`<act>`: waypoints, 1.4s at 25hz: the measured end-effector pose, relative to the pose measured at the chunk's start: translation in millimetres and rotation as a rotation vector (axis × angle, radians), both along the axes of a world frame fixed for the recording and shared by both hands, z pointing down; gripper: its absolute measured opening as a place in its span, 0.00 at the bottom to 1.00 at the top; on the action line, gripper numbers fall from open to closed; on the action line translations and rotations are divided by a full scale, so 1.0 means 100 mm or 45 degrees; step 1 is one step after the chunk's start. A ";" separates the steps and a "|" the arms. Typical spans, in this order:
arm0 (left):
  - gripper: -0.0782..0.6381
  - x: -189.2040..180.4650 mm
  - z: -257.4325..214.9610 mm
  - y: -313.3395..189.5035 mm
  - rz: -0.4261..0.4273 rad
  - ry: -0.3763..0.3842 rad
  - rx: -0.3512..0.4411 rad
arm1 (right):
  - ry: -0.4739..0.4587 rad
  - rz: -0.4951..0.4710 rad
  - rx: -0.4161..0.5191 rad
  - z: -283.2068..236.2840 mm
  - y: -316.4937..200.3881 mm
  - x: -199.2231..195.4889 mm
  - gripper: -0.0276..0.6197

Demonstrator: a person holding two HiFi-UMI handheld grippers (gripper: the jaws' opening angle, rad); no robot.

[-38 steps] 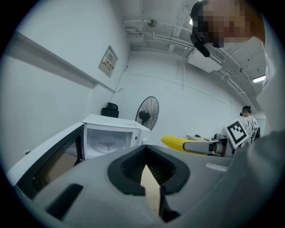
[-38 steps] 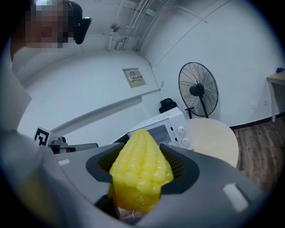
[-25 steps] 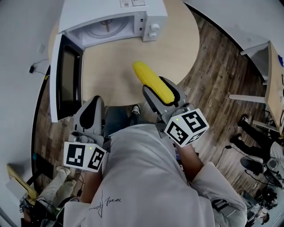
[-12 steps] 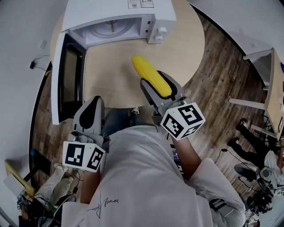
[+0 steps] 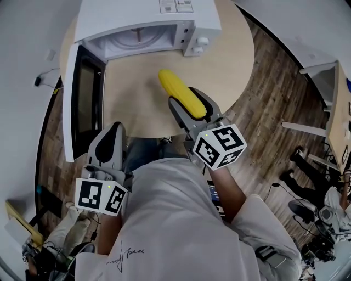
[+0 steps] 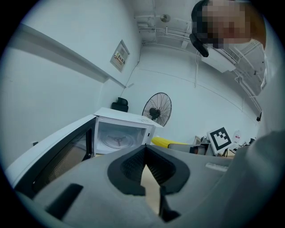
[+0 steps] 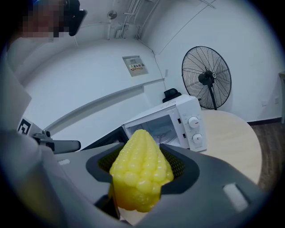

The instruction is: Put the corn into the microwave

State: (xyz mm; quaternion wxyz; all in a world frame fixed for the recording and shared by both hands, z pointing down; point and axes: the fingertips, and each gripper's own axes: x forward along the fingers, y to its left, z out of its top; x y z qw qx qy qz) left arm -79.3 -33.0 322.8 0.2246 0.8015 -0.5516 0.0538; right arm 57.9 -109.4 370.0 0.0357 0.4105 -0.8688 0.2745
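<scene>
Head view: the corn (image 5: 172,85) is shown clamped lengthwise between the jaws of the right gripper (image 5: 186,100), with its pointed end projecting beyond them toward the microwave (image 5: 137,15). The cob is held in the air above the round bench (image 5: 131,93), near the front of the microwave but outside its cavity. The microwave door (image 5: 82,99) is swung fully open to the person's left, and the glass turntable (image 5: 137,37) is exposed inside. The left gripper (image 5: 112,134) is held low at the near edge of the bench, beside the open door and well apart from the corn.

Right gripper view: the jaws are seen pressed against both sides of the cob (image 7: 140,173), behind which the microwave's control knobs (image 7: 194,129) and a standing fan (image 7: 207,78) are visible.

Left gripper view: the jaws are brought together at their tips, with nothing gripped between them; the open cavity (image 6: 118,139) is seen ahead.
</scene>
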 end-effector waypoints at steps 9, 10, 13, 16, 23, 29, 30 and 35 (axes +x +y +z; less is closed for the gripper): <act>0.10 -0.12 0.07 -0.11 -0.004 -0.006 -0.033 | 0.030 0.001 -0.048 0.22 -0.21 -0.14 0.45; 0.10 -0.14 0.07 -0.13 -0.005 -0.005 -0.037 | 0.034 0.000 -0.051 0.24 -0.24 -0.15 0.45; 0.10 -0.19 0.08 -0.19 -0.009 -0.004 -0.042 | 0.043 -0.009 -0.058 0.28 -0.33 -0.22 0.45; 0.10 -0.23 0.09 -0.26 -0.011 -0.003 -0.048 | 0.049 -0.013 -0.066 0.32 -0.42 -0.29 0.45; 0.10 -0.33 0.12 -0.39 -0.012 -0.006 -0.070 | 0.054 -0.018 -0.079 0.41 -0.65 -0.44 0.45; 0.10 -0.48 0.12 -0.50 -0.027 -0.009 -0.073 | 0.056 -0.029 -0.090 0.48 -0.83 -0.62 0.45; 0.10 -0.50 0.13 -0.51 -0.029 -0.007 -0.075 | 0.057 -0.028 -0.094 0.50 -0.86 -0.65 0.45; 0.10 -0.55 0.16 -0.59 -0.022 0.001 -0.091 | 0.065 -0.020 -0.112 0.59 -1.01 -0.76 0.45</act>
